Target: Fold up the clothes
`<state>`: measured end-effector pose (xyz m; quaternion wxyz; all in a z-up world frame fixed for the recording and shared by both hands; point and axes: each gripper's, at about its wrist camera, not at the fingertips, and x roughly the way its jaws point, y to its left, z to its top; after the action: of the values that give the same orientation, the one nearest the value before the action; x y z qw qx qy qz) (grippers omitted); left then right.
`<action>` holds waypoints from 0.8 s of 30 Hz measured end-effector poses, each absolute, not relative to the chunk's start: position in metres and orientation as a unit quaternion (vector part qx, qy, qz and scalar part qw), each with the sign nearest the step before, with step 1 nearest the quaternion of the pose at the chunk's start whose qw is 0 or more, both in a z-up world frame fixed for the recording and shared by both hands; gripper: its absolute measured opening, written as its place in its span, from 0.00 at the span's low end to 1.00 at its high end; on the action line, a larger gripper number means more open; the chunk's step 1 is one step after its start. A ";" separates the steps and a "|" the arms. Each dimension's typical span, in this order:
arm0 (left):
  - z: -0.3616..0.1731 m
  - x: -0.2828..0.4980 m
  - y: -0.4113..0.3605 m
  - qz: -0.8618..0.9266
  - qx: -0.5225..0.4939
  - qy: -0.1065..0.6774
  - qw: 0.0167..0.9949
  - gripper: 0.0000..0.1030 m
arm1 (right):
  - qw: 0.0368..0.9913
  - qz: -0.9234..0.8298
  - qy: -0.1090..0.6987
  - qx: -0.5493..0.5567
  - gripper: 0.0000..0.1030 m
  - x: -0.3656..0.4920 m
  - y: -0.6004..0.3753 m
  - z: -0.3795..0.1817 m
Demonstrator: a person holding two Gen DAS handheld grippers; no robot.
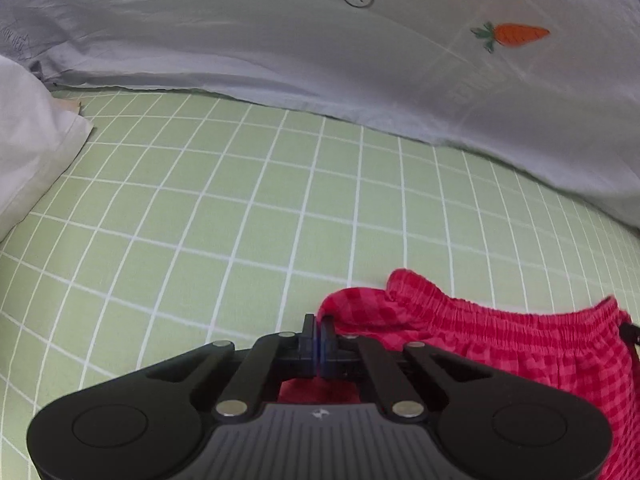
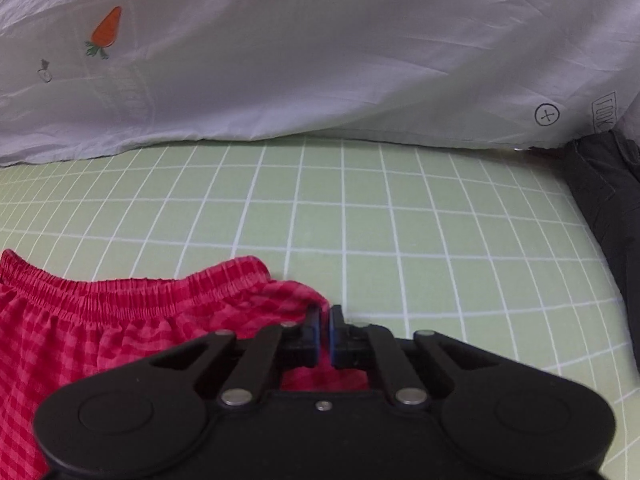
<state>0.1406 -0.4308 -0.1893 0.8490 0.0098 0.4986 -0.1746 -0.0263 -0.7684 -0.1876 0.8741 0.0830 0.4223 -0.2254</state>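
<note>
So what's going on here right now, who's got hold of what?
A person is working two handheld grippers on a pair of red checked shorts lying on a green grid bedsheet. The left gripper is shut on the shorts' left waistband corner, and the right gripper is pinching the opposite corner, so the elastic waistband stretches between them. A white quilt with a carrot print lies bunched beyond, a white pillow sits to the left and a dark garment to the right. No fold shows yet.

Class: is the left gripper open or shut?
Shut: the left gripper has its jaws pinched together on a corner of the red checked shorts.
</note>
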 end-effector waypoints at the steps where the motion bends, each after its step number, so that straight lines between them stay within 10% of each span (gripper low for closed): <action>1: -0.184 0.143 -0.432 -0.172 -0.002 0.494 0.852 0.09 | 0.873 -0.236 0.419 0.078 0.14 -0.024 -0.768 -0.183; 5: -0.168 0.128 -0.423 -0.181 0.007 0.482 0.857 0.40 | 0.880 -0.265 0.389 0.058 0.62 -0.044 -0.749 -0.163; 24: -0.171 -0.045 -0.280 -0.103 -0.029 0.569 0.815 0.50 | 0.848 -0.235 0.464 0.102 0.77 -0.211 -0.578 -0.187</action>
<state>-0.0450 -0.2798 -0.1707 0.8150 -0.0285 0.5694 -0.1034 -0.2106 -0.5783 -0.1871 0.8482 0.1020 0.4637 -0.2348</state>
